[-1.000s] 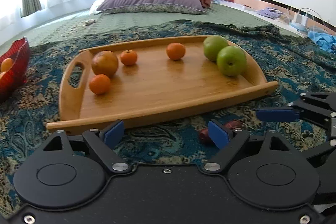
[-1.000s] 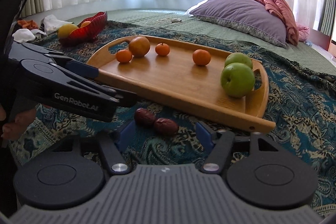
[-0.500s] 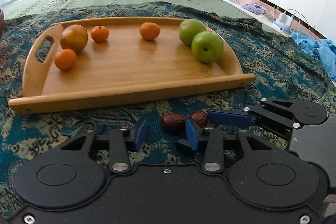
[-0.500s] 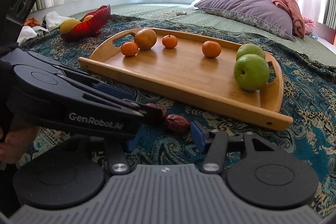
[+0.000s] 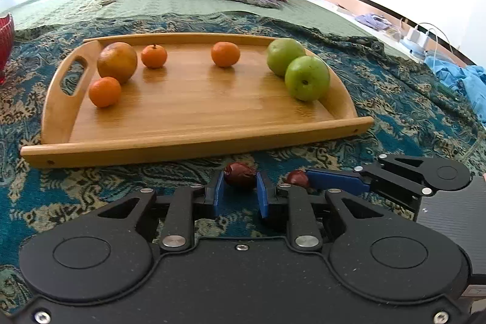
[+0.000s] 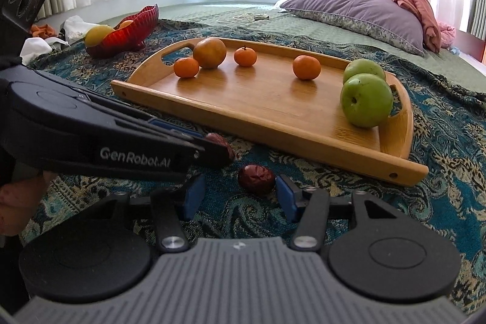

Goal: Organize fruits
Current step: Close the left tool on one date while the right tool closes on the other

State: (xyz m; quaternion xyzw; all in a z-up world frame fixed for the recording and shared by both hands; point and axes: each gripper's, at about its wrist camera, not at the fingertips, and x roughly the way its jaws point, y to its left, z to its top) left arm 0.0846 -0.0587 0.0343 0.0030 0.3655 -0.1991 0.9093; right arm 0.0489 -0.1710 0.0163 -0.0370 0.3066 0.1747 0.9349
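Tray (image 5: 194, 148) on the bedspread already carries three tangerines, a bigger orange (image 5: 117, 61) and two green apples (image 5: 306, 78); what's left looks like the two dates lying on the cloth just in front of the tray's near rim, neither lifted yet. Left gripper (image 5: 240, 185) is clamped on the left date (image 5: 240, 175), while the right gripper (image 6: 237, 190) is closing with the right date (image 6: 256, 178) between its pads, only the right pad near it. Right wrist view alone shows the red bowl (image 6: 127, 35) holding yellow fruit beyond the tray's handle end, maybe more to sort; left view shows only its edge.
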